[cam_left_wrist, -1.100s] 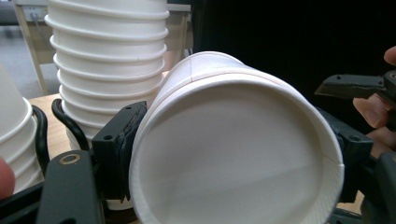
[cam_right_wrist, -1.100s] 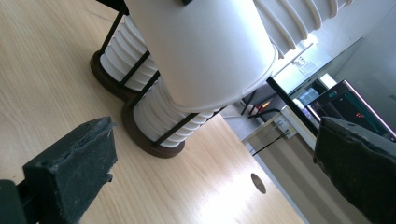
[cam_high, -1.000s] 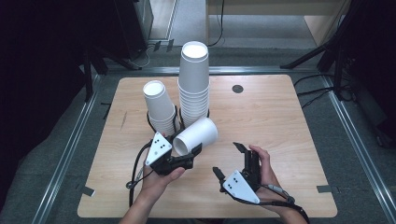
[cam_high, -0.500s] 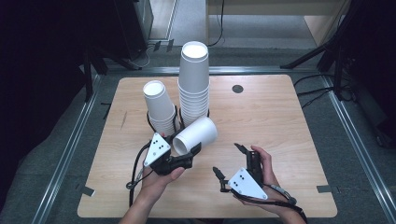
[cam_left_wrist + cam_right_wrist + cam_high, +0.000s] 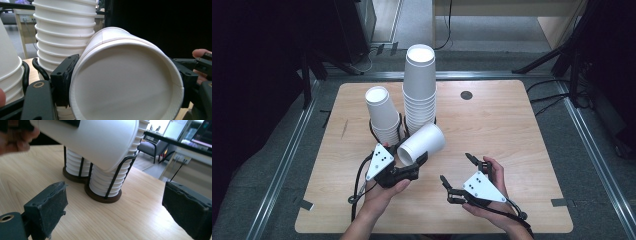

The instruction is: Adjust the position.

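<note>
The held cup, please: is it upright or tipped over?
Tipped: the cup lies sideways in the left tongs, open mouth facing the left gripper view's camera.

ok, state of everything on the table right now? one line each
Single paper cup: lifted, tipped on its side, gripped at the rim end by the left claw.
Left claw: shut on the cup.
Right claw: open, nothing between the jaws, which have just been closing.
Tall cup stack: upright, upside down, in wire holder.
Short cup stack: upright, upside down, in wire holder.
</note>
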Motion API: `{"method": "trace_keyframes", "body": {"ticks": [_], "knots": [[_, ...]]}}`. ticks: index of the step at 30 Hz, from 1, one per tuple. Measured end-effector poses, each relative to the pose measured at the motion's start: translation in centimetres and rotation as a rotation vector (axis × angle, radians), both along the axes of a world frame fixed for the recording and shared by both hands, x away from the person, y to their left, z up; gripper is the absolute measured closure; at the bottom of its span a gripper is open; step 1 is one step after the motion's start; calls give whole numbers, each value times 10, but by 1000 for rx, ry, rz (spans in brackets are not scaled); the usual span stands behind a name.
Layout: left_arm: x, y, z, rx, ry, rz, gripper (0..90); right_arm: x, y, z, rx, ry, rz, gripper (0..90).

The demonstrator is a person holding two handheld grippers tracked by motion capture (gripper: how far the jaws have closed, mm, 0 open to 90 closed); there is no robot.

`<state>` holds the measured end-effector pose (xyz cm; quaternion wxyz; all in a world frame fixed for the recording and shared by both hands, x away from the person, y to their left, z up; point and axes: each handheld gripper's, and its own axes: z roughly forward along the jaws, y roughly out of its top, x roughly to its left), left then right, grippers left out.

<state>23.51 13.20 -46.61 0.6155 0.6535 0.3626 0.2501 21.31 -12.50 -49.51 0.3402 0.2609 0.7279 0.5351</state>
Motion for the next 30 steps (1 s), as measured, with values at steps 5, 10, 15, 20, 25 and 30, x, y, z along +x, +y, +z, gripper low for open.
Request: {"method": "trace_keyframes", "body": {"ticks": [5,10,15,20,25,30], "knots": [[-1,-1,-1,7,-14,6,232,-1,1,6,89,53,7,63],[-1,-1,-1,-5,-18,7,233,-2,3,11,163,103,-2,92],[-1,-1,-2,-3,-24,7,233,-1,3,17,263,200,-21,111],[-2,-2,-2,-2,-30,3,233,-1,7,22,347,291,-12,94],[-4,-5,-3,-1,-31,-8,233,-1,9,26,431,388,-37,86],[-5,-7,-3,-2,-35,-16,233,0,2,33,546,456,-68,79]]}}
